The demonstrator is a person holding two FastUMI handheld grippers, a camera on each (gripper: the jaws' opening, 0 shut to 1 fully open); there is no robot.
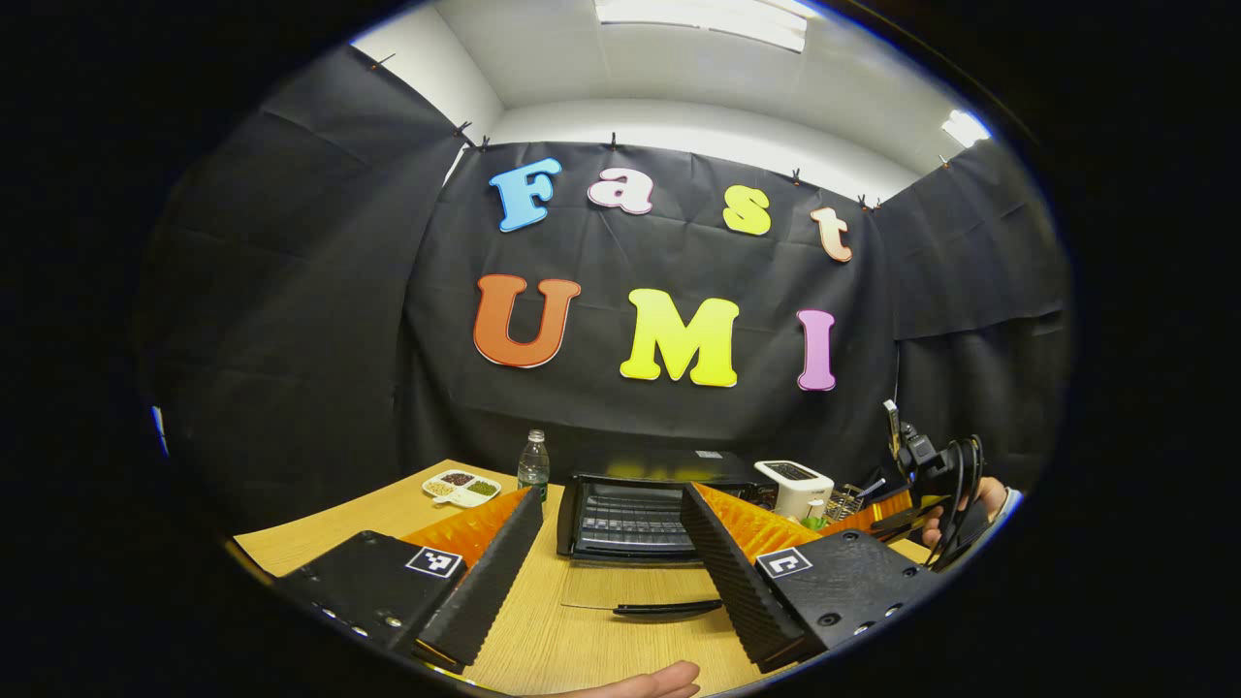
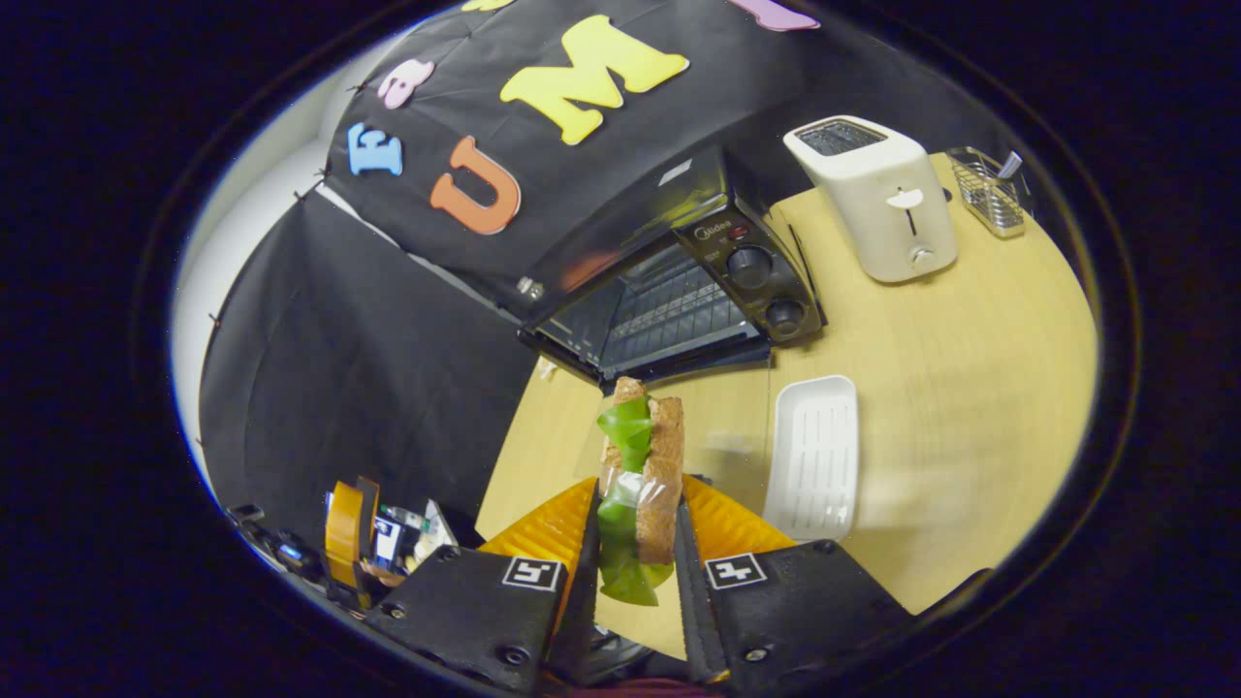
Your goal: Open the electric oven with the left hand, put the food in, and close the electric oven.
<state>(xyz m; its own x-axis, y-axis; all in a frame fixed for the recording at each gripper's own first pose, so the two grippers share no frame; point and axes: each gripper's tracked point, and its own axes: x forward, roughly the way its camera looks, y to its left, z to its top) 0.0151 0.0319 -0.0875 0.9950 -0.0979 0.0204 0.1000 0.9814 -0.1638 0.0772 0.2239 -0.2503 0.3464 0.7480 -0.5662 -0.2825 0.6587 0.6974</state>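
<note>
Left gripper (image 1: 611,543): fingers spread wide, nothing between them, above the wooden table (image 1: 620,640), facing the electric oven (image 1: 645,504). Oven door down, rack visible. Right gripper (image 2: 635,543): fingers pinch a sandwich (image 2: 640,465) with green lettuce, held in front of the open oven. White tray (image 2: 814,456) lies beside it; toaster (image 2: 873,194) stands to the oven's right.

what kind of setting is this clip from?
Likely a staged kitchen counter in a recording booth, not a real home: black cloth walls hang round a wooden table carrying an electric oven, a toaster and a white tray. The right gripper holds a sandwich.
</note>
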